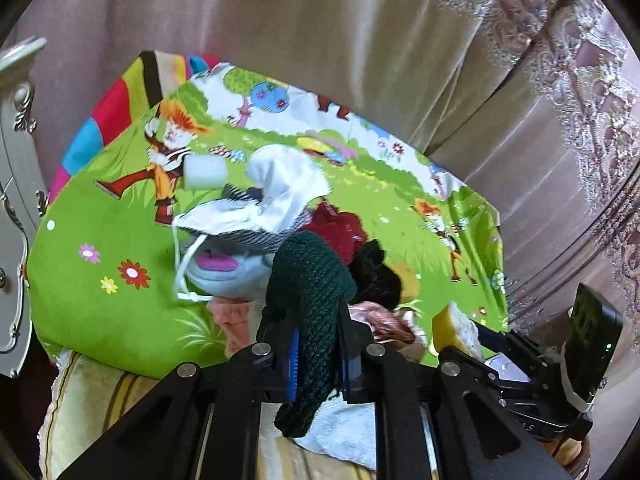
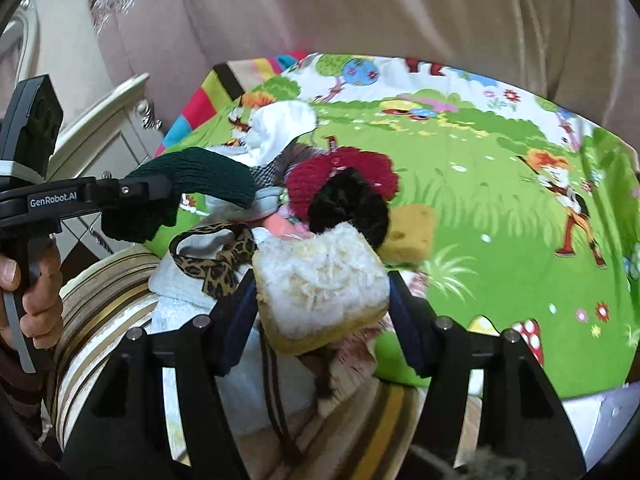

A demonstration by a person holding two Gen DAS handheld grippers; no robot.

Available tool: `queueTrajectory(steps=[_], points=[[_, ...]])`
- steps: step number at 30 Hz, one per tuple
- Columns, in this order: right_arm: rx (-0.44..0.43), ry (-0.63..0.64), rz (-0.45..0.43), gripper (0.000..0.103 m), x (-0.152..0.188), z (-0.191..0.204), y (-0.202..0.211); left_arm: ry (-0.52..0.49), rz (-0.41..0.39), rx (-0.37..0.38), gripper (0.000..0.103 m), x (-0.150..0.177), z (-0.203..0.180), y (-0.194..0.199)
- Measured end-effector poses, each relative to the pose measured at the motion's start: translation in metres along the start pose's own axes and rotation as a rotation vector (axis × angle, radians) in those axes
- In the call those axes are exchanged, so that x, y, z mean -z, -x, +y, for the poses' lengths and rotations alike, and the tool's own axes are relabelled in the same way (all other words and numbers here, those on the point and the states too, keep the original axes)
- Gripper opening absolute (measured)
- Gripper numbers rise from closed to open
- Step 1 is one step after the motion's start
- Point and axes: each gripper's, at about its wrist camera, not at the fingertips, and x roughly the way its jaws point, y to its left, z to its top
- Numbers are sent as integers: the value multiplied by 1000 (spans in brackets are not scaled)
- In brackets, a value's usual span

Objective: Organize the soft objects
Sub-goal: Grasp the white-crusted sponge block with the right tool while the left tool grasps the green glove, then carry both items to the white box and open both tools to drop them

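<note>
Over cartoon cloth (image 1: pixel 100 312), knitted green glove (image 1: pixel 308 280), fluffy sponge (image 2: pixel 320 280)

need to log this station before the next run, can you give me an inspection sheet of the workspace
surface: green cartoon-print mat spread over a striped cushion.
job's things: dark green knit piece in the left gripper; yellow sponge with white fluffy face in the right gripper; red knit piece, black fuzzy item, second yellow sponge, white cloth, face mask, white foam block piled on the mat.
clutter: leopard-print ribbon at the mat's near edge.
grippers: left gripper jaws shut on the knit; right gripper jaws pressed on the sponge.
cables: nothing seen.
surroundings: beige curtain; white carved cabinet.
</note>
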Motion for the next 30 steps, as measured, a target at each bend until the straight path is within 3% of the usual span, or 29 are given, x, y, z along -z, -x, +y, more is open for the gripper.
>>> queueTrajectory(steps=[10,21,30], points=[[121,-136,-36,66,42,-45,63,-119,38,107,15,19,-76,2],[319,-252,-40,66,103,-102,127,-292,161,217,15,68,-184,-23],[442,-359,-19,67,147,-142,155,-391,281,258,15,109,-253,-56]])
